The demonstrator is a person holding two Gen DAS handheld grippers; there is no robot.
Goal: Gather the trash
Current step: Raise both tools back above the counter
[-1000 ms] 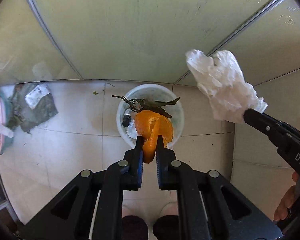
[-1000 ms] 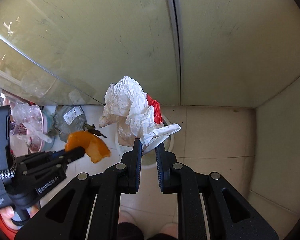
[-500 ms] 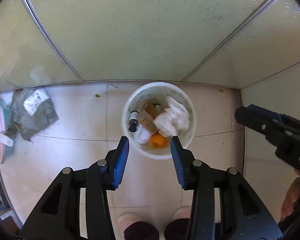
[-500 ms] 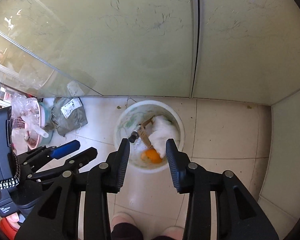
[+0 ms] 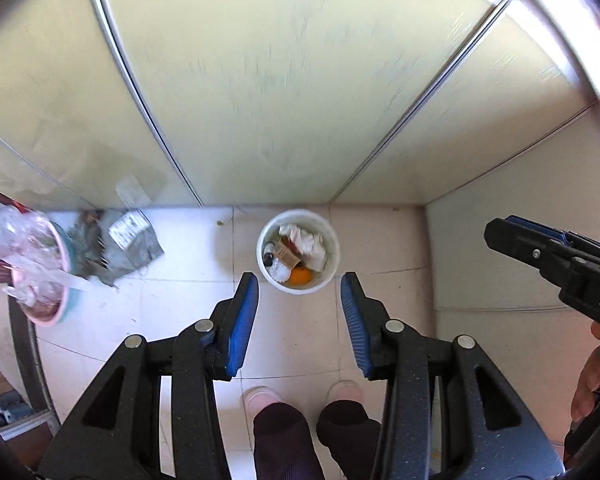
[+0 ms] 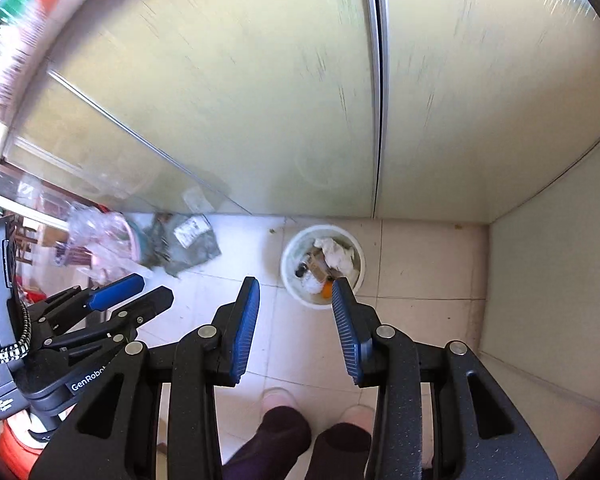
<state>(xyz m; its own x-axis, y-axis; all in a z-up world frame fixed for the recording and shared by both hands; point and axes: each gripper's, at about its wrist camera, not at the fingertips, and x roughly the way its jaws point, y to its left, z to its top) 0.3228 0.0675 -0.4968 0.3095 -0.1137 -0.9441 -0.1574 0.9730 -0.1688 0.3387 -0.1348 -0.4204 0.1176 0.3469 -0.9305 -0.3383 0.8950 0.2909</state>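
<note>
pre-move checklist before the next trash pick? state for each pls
1. Left gripper empty, fingers apart: ok.
2. Right gripper empty, fingers apart: ok.
3. Orange peel inside the white bin: ok.
4. Crumpled white paper inside the bin, nothing over the rim: ok.
5. Bin upright on the floor tiles: ok.
6. Next trash item chosen: cannot tell; a grey bag lies left of the bin, whether it counts as trash is unclear.
</note>
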